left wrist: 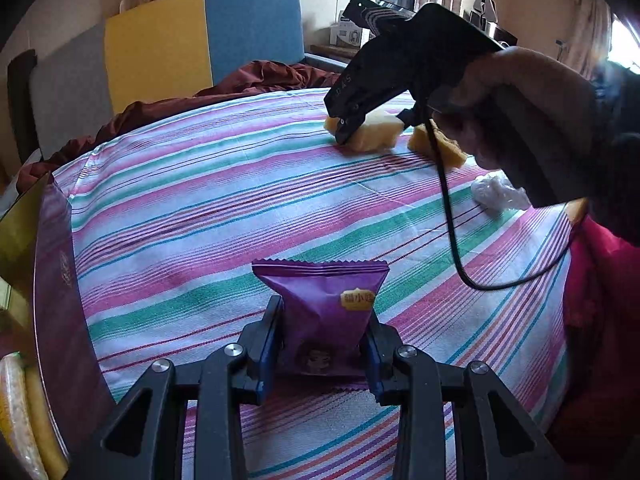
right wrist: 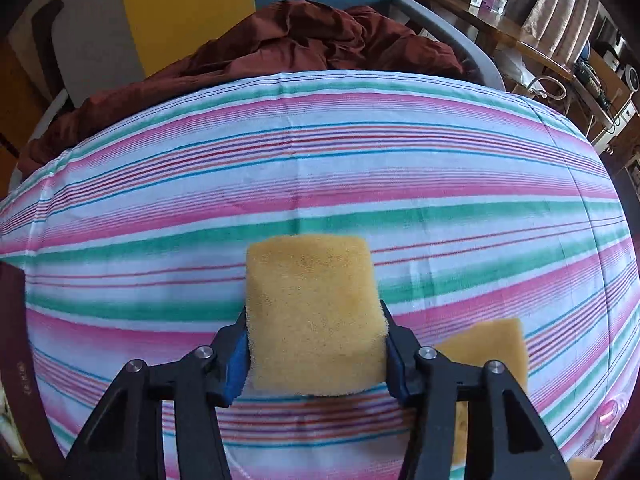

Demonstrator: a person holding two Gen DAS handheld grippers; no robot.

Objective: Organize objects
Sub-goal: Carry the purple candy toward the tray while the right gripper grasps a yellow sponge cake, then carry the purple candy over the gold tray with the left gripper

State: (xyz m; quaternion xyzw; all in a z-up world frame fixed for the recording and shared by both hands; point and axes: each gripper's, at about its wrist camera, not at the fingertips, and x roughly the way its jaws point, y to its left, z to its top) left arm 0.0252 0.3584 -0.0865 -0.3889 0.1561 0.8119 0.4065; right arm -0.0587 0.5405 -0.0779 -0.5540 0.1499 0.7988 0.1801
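Observation:
A purple snack packet (left wrist: pixel 320 300) stands upright between the fingers of my left gripper (left wrist: pixel 324 320), which is shut on it just above the striped cloth (left wrist: pixel 240 200). My right gripper (right wrist: pixel 314 320) points steeply down with a yellow sponge block (right wrist: pixel 312 300) between its blue pads, which press on both of the block's sides. The left wrist view shows that gripper (left wrist: pixel 344 132), in a person's hand (left wrist: pixel 520 112), over the same sponge (left wrist: pixel 376 136) at the far side of the cloth. A second yellow sponge (right wrist: pixel 492 344) lies just to the right.
A dark purple box (left wrist: pixel 60 300) with yellow items inside stands at the left edge. A crumpled white plastic piece (left wrist: pixel 496 194) lies on the cloth at the right, beside a red cloth (left wrist: pixel 600 300). A maroon blanket (right wrist: pixel 320 40) is piled beyond the far edge.

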